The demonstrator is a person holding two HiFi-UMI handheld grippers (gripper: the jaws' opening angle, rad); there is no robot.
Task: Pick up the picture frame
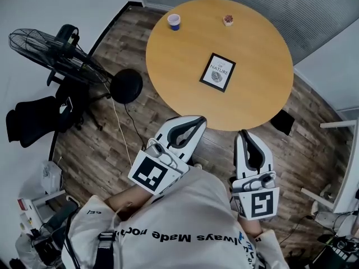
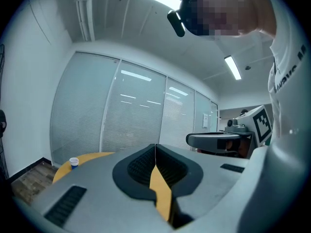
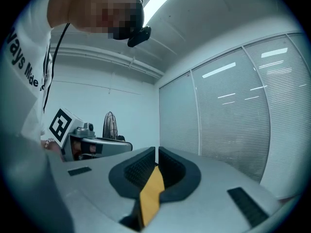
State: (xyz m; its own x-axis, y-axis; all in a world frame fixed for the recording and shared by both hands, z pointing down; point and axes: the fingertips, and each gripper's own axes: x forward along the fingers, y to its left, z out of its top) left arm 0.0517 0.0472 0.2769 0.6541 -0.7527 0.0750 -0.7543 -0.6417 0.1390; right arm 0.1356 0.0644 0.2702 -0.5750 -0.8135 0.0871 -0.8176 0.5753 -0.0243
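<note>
The picture frame (image 1: 217,72), black-edged with a white print, lies flat on the round wooden table (image 1: 179,77), right of its middle. Both grippers are held level at the person's waist, short of the table's near edge and apart from the frame. My left gripper (image 1: 197,120) points toward the table's near rim, and its jaws meet with nothing between them (image 2: 155,147). My right gripper (image 1: 244,134) sits just to its right, its jaws also together and empty (image 3: 156,150). The frame is hidden in both gripper views.
A paper cup (image 1: 174,21) and a small brown object (image 1: 228,20) stand at the table's far side. A floor fan (image 1: 50,49) with a round black base (image 1: 125,86) and a dark chair (image 1: 33,119) stand at the left. White furniture (image 1: 342,150) lines the right.
</note>
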